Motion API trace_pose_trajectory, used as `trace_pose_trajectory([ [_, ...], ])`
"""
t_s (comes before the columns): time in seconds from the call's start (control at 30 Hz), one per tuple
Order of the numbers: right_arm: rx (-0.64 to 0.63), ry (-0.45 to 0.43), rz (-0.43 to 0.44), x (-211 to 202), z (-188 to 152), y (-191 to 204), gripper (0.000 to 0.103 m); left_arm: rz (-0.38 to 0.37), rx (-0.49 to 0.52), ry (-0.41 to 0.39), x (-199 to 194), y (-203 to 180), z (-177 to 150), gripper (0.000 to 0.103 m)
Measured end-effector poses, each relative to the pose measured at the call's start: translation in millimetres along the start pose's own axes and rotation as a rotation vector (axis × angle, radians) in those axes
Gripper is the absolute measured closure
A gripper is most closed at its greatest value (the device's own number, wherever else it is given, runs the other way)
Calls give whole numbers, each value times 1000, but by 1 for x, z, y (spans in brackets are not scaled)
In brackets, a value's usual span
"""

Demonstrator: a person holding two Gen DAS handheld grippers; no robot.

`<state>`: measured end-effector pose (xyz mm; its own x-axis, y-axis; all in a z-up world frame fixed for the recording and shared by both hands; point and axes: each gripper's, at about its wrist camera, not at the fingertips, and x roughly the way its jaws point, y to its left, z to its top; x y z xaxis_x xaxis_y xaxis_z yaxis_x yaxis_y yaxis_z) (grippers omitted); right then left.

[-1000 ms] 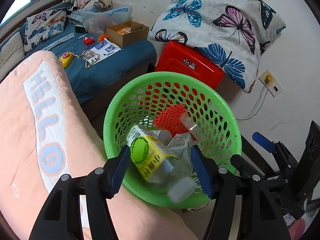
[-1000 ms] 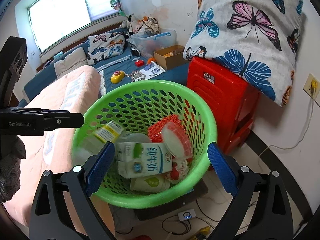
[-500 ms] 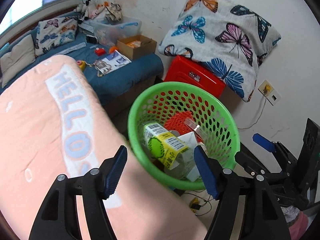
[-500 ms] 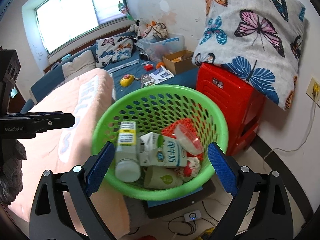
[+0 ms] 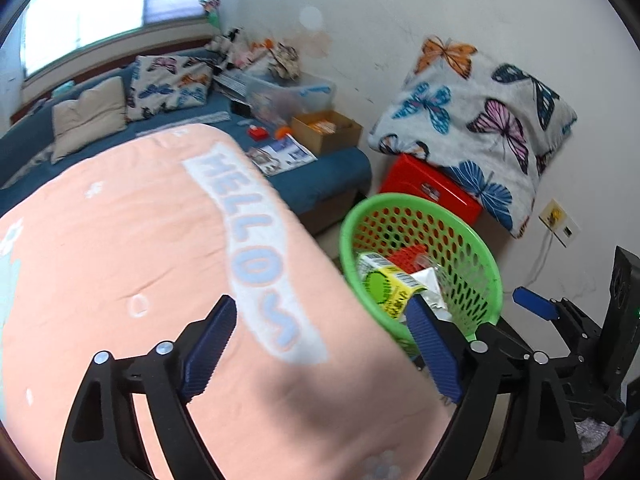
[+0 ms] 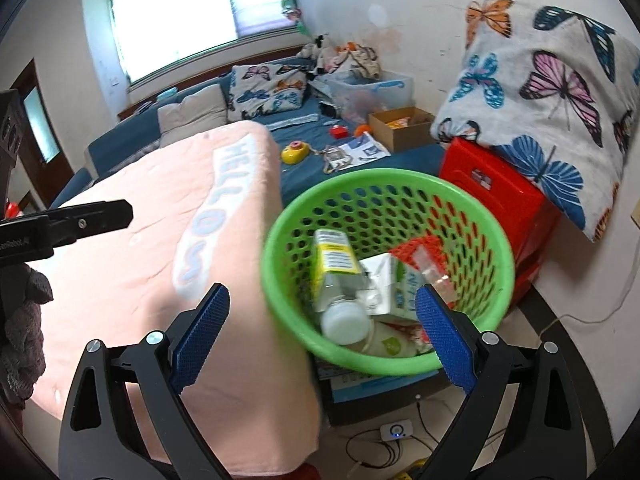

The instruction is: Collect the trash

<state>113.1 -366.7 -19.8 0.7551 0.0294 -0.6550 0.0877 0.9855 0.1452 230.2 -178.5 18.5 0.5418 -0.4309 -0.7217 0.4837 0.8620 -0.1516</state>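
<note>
A green perforated basket (image 6: 360, 196) stands beside the bed and holds trash: a yellow-labelled bottle with a white cap (image 6: 334, 264), a white milk carton (image 6: 394, 286) and a red mesh piece (image 6: 430, 252). It also shows in the left wrist view (image 5: 476, 240), with the yellow carton (image 5: 386, 286) inside. My left gripper (image 5: 320, 346) is open and empty above the pink blanket. My right gripper (image 6: 320, 330) is open and empty, just in front of the basket's near rim.
A pink "HELLO" blanket (image 5: 140, 240) covers the bed on the left. A red plastic stool (image 6: 500, 196) with a butterfly pillow (image 6: 552, 92) stands behind the basket. A cardboard box (image 6: 400, 128), papers and toys lie on the blue mattress (image 6: 304, 152). Cables lie on the floor.
Both grippers have pulled back and swung left, away from the basket. The bottle has settled in the basket. The left gripper now looks over the pink blanket.
</note>
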Motion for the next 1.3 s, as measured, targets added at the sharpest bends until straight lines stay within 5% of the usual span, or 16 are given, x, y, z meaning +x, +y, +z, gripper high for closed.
trace_pose_trajectory([
  [0.63, -94, -9, 44, -20, -6, 71, 10, 158, -86, -138, -79, 67, -57, 7],
  [1.3, -132, -46, 102, -40, -12, 113, 8, 292, -52, -313, -146, 76, -101, 7],
])
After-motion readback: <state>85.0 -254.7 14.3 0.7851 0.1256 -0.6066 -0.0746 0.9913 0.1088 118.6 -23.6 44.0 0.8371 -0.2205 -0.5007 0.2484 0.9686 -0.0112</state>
